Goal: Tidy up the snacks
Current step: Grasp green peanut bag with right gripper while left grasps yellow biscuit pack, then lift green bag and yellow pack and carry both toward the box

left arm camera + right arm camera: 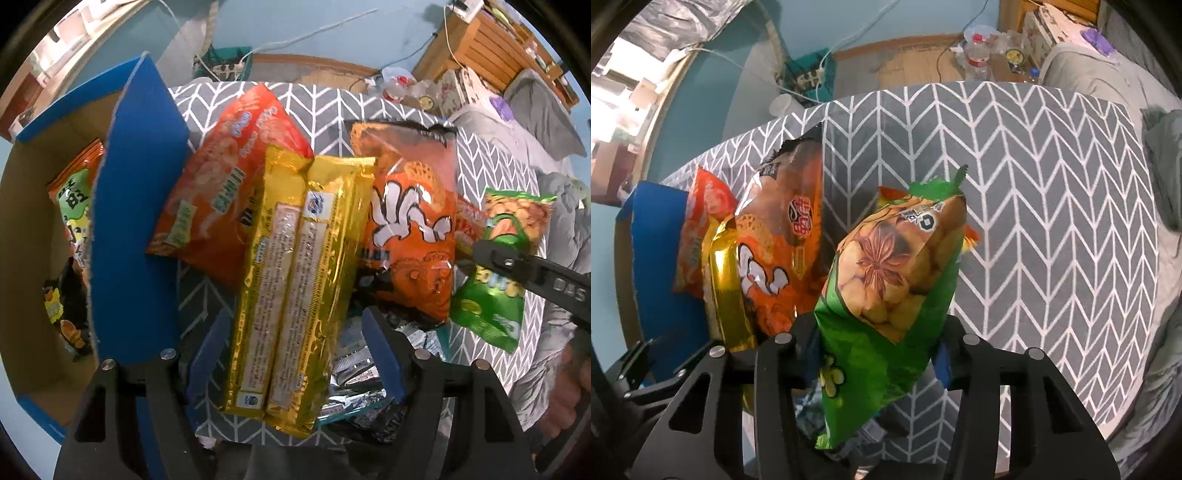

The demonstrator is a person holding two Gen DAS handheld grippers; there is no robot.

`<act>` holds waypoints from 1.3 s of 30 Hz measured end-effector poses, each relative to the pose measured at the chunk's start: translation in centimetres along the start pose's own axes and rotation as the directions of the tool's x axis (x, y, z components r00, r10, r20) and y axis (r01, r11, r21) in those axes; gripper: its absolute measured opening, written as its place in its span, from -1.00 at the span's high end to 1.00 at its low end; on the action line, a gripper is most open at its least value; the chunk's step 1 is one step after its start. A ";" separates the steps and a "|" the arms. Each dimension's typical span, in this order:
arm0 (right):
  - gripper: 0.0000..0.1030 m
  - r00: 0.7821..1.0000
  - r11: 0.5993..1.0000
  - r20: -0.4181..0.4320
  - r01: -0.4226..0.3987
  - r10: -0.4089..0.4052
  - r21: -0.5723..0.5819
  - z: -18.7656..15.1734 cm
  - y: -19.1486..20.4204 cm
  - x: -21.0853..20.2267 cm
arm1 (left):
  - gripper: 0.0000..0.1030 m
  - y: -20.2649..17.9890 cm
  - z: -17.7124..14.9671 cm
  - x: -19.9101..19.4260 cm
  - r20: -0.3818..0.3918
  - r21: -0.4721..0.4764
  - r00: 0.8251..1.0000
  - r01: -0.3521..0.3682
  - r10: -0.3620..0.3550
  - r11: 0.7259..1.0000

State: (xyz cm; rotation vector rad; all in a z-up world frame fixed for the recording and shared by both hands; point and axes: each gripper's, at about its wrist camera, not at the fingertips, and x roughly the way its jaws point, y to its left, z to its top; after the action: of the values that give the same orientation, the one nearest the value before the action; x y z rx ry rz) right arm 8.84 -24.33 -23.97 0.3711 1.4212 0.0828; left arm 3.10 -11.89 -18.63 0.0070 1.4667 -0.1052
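My left gripper (295, 354) is shut on a gold twin-pack of biscuits (295, 280), held above the grey chevron table (325, 110). Under it lie an orange-red shrimp-cracker bag (225, 177) and an orange snack bag with white lettering (410, 221). My right gripper (879, 354) is shut on a green peanut bag (886, 295), lifted off the table; that bag also shows in the left wrist view (498, 273). A blue cardboard box (136, 221) stands at the left with snack bags (74, 206) inside.
Silver and dark packets (354, 384) lie under the left gripper. The box flap (147, 122) stands upright beside the pile. The chevron table (1052, 221) is bare on the right. A grey sofa (1108, 85) and floor clutter (982, 51) lie beyond.
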 end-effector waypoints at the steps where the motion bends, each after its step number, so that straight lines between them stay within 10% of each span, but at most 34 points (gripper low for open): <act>1: 0.10 1.000 1.000 0.002 0.002 -0.002 -0.001 -0.3 -0.3 -0.4 | -0.46 -0.1 0.0 0.2 -0.004 0.002 1.000 -0.005 0.005 1.000; 21: 0.10 0.997 0.998 -0.044 0.065 -0.066 -0.010 -4.9 -4.7 -1.4 | -0.45 -4.6 -0.2 3.9 0.031 0.059 0.969 -0.246 0.244 0.968; 39: 0.10 0.998 0.998 -0.034 0.045 -0.046 -0.046 -5.0 -3.2 -1.1 | 0.43 -3.0 -1.6 1.1 0.076 0.048 0.995 -0.069 0.065 0.996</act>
State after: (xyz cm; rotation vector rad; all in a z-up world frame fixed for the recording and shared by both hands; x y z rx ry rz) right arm 3.29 -26.68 -24.43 0.3012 1.4597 0.0847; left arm 1.37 -14.81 -19.74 0.0924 1.3877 -0.0868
